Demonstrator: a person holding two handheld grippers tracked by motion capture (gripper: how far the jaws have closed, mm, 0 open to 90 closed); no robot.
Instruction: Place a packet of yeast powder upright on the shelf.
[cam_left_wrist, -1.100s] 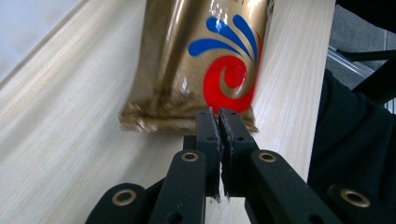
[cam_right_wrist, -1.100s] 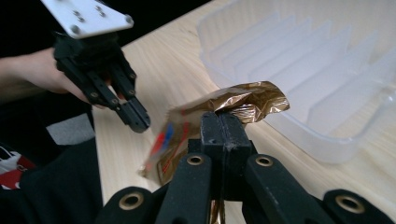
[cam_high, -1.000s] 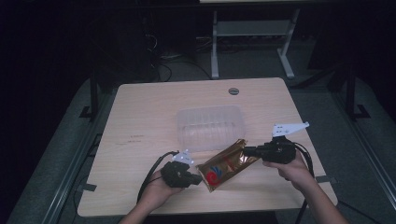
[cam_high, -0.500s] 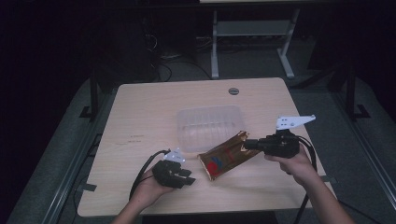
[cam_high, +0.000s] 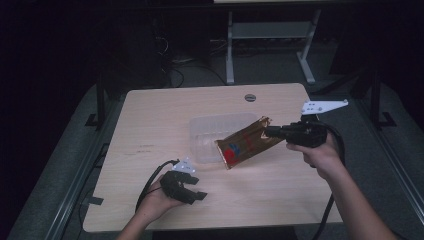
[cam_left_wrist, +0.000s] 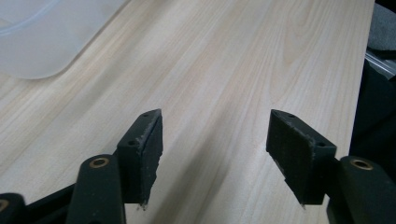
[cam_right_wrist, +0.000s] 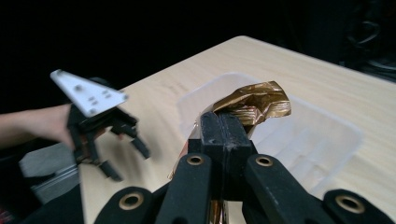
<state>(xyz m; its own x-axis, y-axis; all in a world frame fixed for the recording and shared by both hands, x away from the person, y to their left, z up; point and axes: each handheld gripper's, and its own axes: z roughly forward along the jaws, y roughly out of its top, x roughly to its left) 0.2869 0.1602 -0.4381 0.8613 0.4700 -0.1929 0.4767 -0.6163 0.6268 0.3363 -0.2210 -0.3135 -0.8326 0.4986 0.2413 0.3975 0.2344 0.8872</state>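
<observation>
The right tool (cam_high: 270, 132) is clamped on the upper corner of a shiny gold-brown foil packet (cam_high: 245, 144) with a red and blue print near its lower end. It holds the packet clear of the light wood-grain counter (cam_high: 150, 125), slanting down toward the left, with the lower end over the near right corner of a clear, shallow, rectangular plastic container (cam_high: 212, 127). In the right tool's own view its two black jaws press together on the crumpled gold foil (cam_right_wrist: 254, 100), with the container's rim (cam_right_wrist: 345, 128) behind it.

The left tool (cam_high: 192, 192) sits low at the near left of the counter, in the person's left hand (cam_high: 155, 205), well apart from the packet. Its jaws have just been opening and now stand wide with nothing between them; its own view shows bare counter (cam_left_wrist: 215, 84) between the pads (cam_left_wrist: 152, 140) and a corner of the container (cam_left_wrist: 42, 37) at upper left.
</observation>
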